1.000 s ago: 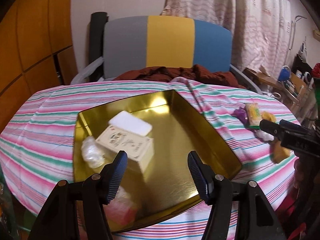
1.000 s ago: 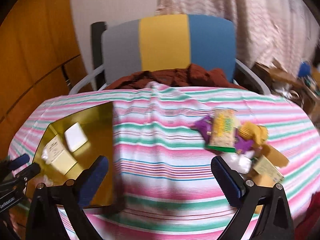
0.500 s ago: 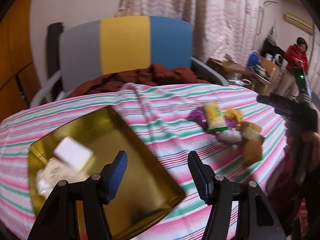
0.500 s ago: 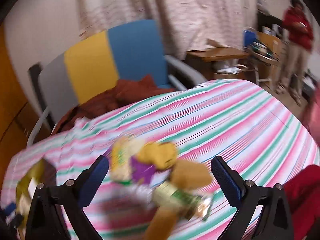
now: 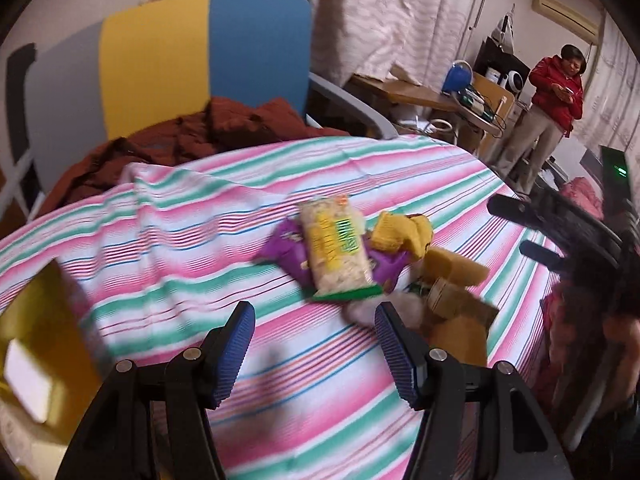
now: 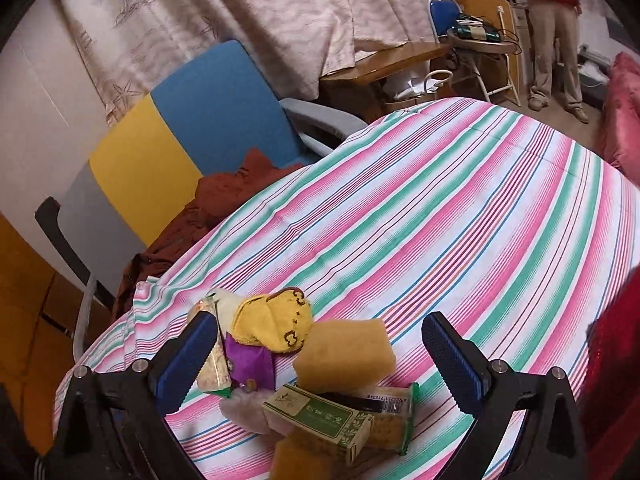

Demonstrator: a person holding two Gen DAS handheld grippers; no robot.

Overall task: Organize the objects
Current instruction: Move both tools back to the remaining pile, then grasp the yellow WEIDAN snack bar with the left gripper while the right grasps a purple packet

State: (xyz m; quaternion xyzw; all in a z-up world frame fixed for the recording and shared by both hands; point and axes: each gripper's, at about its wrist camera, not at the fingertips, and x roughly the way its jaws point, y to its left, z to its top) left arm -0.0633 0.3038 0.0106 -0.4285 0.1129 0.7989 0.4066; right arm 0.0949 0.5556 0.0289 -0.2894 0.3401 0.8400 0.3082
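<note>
A chair (image 5: 204,56) with grey, yellow and blue parts is standing behind the striped tablecloth (image 5: 224,216). A brown cloth (image 5: 208,132) is lying on its seat. Pale curtains (image 6: 248,4) are hanging behind. A person in a red jacket (image 5: 556,84) is standing near a wooden desk (image 5: 424,96).

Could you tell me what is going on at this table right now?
A person holds two grippers over a striped table, sorting a snack pile into a gold tray. Both the left gripper and right gripper are open and empty, aimed at the pile. The tray already holds a white item.
</note>
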